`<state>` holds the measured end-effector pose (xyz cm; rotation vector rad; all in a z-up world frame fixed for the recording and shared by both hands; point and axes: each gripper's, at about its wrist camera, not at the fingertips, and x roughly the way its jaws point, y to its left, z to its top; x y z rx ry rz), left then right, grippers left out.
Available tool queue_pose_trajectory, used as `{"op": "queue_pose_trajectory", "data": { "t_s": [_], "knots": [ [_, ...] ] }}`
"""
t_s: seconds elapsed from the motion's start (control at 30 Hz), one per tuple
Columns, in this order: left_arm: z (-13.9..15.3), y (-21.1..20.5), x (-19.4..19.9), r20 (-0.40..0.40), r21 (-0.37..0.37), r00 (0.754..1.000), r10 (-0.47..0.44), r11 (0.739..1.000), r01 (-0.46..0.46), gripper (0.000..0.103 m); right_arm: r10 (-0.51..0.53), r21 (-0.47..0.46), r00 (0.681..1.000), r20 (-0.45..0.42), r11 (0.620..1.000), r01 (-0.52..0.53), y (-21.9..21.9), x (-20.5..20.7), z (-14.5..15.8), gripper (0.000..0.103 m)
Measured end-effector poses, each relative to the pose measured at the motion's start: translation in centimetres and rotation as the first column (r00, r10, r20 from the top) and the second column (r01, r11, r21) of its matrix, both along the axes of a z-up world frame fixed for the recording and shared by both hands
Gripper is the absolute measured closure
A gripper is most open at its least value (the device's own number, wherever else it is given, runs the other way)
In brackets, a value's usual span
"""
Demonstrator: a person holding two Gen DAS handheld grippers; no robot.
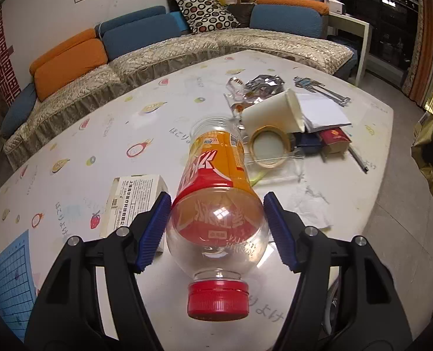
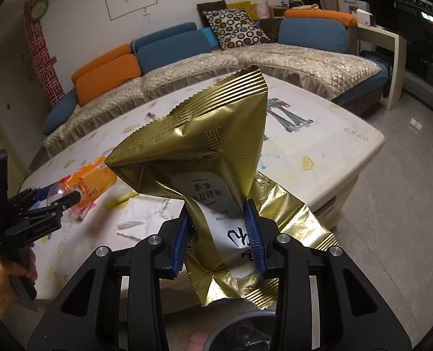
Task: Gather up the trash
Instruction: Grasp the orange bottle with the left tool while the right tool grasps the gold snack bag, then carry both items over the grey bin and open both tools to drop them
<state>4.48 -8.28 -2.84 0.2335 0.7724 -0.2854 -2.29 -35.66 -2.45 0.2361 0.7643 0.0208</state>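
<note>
Both cams rode the claws, tilted down over the bench (image 1: 146, 93) toward the sofa (image 2: 275, 55), super close; each caught the other claw at its edge.

Black gripper (image 1: 218, 228) frames, ribbed blue fingers (image 1: 155, 228), silver screws.

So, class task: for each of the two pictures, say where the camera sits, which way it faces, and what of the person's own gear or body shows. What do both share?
Left wrist view: sits on the left tool, looking down at the table towards the sofa; its pads clamp a plastic bottle.
Right wrist view: sits on the right tool, facing likewise; it grips a gold foil bag; a hand shows.
Shared: bottle, bag, table, sofa.
</note>
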Motion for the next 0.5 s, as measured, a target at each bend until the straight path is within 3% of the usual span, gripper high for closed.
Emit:
{"op": "queue_pose_trajectory", "data": {
  "t_s": [0.27, 0.5],
  "knots": [
    [2.5, -3.8, -5.3, 0.061, -0.009, 0.992, -0.113, 0.993, 0.114, 0.04, -0.095, 0.035, 0.993, -0.073, 0.995, 0.098, -4.8, -7.6, -2.7, 0.066],
    [1.7, -8.1, -9.3, 0.011, -0.029, 0.964, -0.264, 0.964, 0.264, 0.04, -0.13, 0.081, 0.97, -0.204, 0.986, 0.149, -6.4, -11.7, -8.6, 0.066]
  ]
}}
